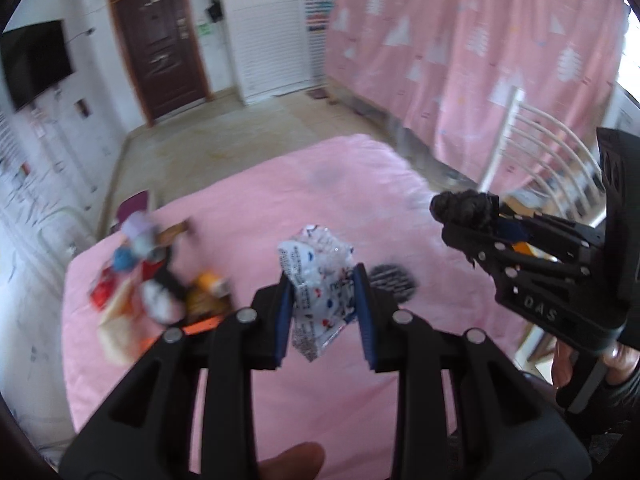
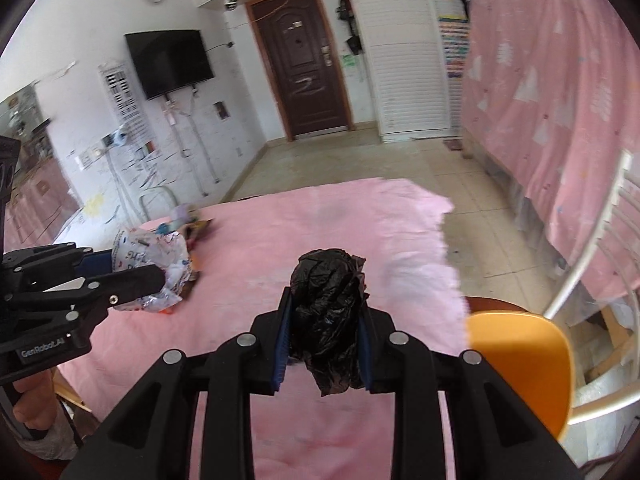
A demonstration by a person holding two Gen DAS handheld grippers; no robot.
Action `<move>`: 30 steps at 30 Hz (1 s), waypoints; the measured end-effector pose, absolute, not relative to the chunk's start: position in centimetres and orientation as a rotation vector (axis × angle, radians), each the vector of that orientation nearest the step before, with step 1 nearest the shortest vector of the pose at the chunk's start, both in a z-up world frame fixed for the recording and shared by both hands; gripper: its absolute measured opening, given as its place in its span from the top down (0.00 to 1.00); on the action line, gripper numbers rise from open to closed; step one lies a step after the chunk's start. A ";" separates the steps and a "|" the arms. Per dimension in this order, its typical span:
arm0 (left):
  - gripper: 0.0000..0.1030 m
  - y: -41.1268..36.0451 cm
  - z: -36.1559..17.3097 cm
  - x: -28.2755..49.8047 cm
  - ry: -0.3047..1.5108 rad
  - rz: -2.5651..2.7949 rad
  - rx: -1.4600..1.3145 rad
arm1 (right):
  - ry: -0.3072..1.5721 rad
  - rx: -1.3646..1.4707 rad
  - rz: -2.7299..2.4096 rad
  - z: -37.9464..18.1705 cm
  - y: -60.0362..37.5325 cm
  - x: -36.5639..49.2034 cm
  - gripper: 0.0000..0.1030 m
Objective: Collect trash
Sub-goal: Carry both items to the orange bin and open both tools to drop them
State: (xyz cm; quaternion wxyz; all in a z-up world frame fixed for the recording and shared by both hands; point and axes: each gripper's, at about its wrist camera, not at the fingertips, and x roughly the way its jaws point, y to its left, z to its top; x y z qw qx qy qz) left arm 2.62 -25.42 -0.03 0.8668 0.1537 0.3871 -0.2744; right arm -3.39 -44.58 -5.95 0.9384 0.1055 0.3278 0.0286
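Note:
My left gripper [image 1: 322, 280] is shut on a crumpled white printed wrapper [image 1: 316, 276] and holds it above the pink-covered table [image 1: 248, 208]. My right gripper [image 2: 325, 308] is shut on a bunched black plastic bag [image 2: 326, 304], also above the table. In the left wrist view the right gripper [image 1: 464, 210] shows at the right with the black bag [image 1: 464, 204]. In the right wrist view the left gripper [image 2: 160, 276] shows at the left with the wrapper [image 2: 156, 264]. A blurred pile of mixed trash [image 1: 156, 280] lies on the table's left side.
A dark round lid [image 1: 394, 282] lies on the cloth beyond my left gripper. An orange chair seat [image 2: 520, 360] and a white metal chair back [image 2: 592, 248] stand right of the table. A pink curtain [image 2: 560, 100], a brown door [image 2: 304, 68] and a wall TV [image 2: 170, 62] are beyond.

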 end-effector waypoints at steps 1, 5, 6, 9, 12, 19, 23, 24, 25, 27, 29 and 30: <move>0.74 -26.4 -0.1 2.6 0.817 -0.603 0.320 | 0.666 0.218 0.039 -6.1 -45.3 -3.6 0.83; 0.74 -30.0 -0.3 2.6 0.845 -0.714 0.309 | 0.659 0.237 -0.058 -6.7 -49.9 -5.1 0.83; 0.74 -31.0 -0.3 2.6 0.859 -0.744 0.300 | 0.659 0.241 -0.073 -7.0 -50.8 -5.5 0.83; 0.74 -33.8 -0.6 2.8 0.887 -0.811 0.287 | 0.670 0.254 -0.129 -7.7 -53.4 -6.3 0.83; 0.74 -36.6 -1.0 2.6 0.915 -0.864 0.286 | 0.674 0.265 -0.172 -8.6 -55.3 -7.0 0.83; 0.74 -42.9 -2.6 2.7 1.016 -0.960 0.284 | 0.668 0.350 -0.238 -10.4 -59.6 -8.2 0.83; 0.70 -45.2 -3.5 2.7 1.070 -0.988 0.284 | 0.664 0.390 -0.255 -11.0 -61.4 -9.1 0.82; 0.69 -45.6 -3.7 2.7 1.075 -0.992 0.286 | 0.664 0.396 -0.257 -11.0 -61.3 -9.1 0.81; 0.68 -46.0 -3.9 2.7 1.082 -0.994 0.287 | 0.664 0.404 -0.261 -11.0 -61.4 -9.2 0.80; 0.62 -46.6 -4.1 2.5 1.097 -1.003 0.279 | 0.665 0.410 -0.269 -11.2 -61.6 -9.4 0.75; 0.56 -46.8 -4.3 2.7 1.102 -1.009 0.271 | 0.664 0.417 -0.281 -11.3 -61.9 -9.6 0.63; 0.51 -46.9 -4.3 2.7 1.104 -1.008 0.263 | 0.661 0.419 -0.289 -11.3 -61.9 -9.6 0.50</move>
